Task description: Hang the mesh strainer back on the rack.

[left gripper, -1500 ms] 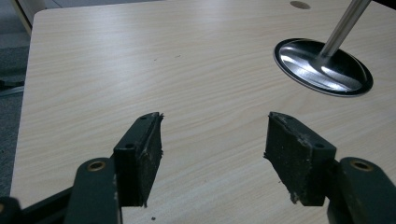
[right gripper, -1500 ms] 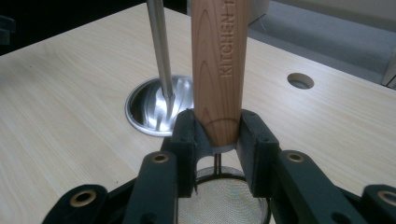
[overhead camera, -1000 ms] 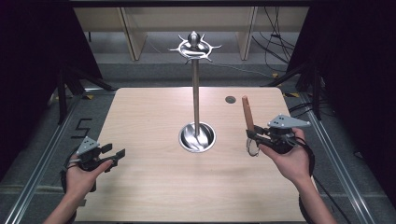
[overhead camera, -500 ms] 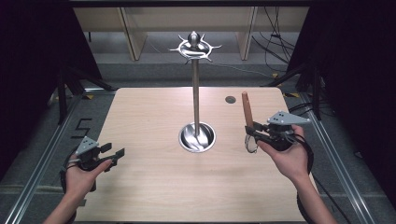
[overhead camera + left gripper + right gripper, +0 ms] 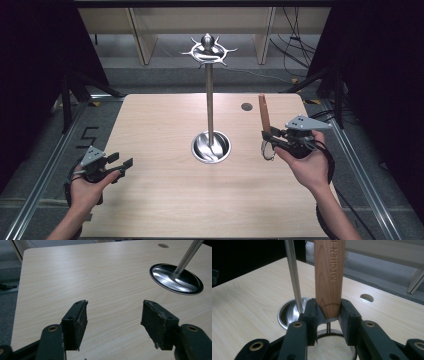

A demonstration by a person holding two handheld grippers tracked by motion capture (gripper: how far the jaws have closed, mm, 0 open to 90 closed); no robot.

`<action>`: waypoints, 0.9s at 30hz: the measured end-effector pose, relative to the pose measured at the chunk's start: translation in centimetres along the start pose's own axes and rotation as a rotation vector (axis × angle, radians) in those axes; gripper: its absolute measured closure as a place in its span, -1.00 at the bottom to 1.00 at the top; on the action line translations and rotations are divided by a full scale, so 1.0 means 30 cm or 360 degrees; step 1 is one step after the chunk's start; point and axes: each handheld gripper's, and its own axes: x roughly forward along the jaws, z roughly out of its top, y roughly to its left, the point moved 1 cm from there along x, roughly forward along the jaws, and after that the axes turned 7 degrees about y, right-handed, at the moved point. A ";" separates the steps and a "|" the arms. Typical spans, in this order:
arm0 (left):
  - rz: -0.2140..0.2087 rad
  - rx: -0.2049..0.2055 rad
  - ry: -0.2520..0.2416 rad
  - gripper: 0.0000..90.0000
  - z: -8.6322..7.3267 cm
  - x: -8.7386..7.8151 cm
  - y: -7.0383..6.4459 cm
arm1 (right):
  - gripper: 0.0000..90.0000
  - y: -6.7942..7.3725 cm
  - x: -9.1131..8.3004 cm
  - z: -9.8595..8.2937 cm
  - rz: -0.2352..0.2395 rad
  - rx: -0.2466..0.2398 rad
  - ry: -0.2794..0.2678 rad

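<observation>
1. Your right hand-held gripper (image 5: 270, 141) is clamped on the wooden handle (image 5: 329, 277) of a small mesh strainer (image 5: 268, 150). The handle stands upright, with the mesh bowl (image 5: 332, 346) hanging below the jaws, above the right side of the bench (image 5: 160, 210).
2. So the pick-up looks done. Judging by the layout, what is left is to carry the strainer to the metal rack (image 5: 209, 100) at mid-bench and hang it on one of the hooks of its crown (image 5: 208, 50); nothing hangs there yet.
3. The rack's pole rises from a shiny round base (image 5: 176, 278), and the strainer is near it on the right but not touching.
4. Your left hand-held gripper (image 5: 120, 164) has its jaws apart and holds nothing, low over the near left part of the bench, well apart from the rack.
5. The bench is pale wood-grain with a small round hole (image 5: 246, 106) toward its far right.
6. Around it the room is dark, with grey floor, metal rails at the sides, cables (image 5: 295, 50) and light wooden shelving (image 5: 145, 35) beyond the far edge.
</observation>
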 end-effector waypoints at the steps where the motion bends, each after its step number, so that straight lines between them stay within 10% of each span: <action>1: -0.0004 0.0003 -0.0002 -0.18 0.000 0.000 0.002 | 0.56 -0.006 0.002 0.006 -0.0005 -0.0035 -0.0013; 27: 0.0023 -0.0012 0.0020 -0.21 0.000 -0.006 0.001 | 0.56 0.000 -0.013 0.052 -0.0011 0.0009 -0.0033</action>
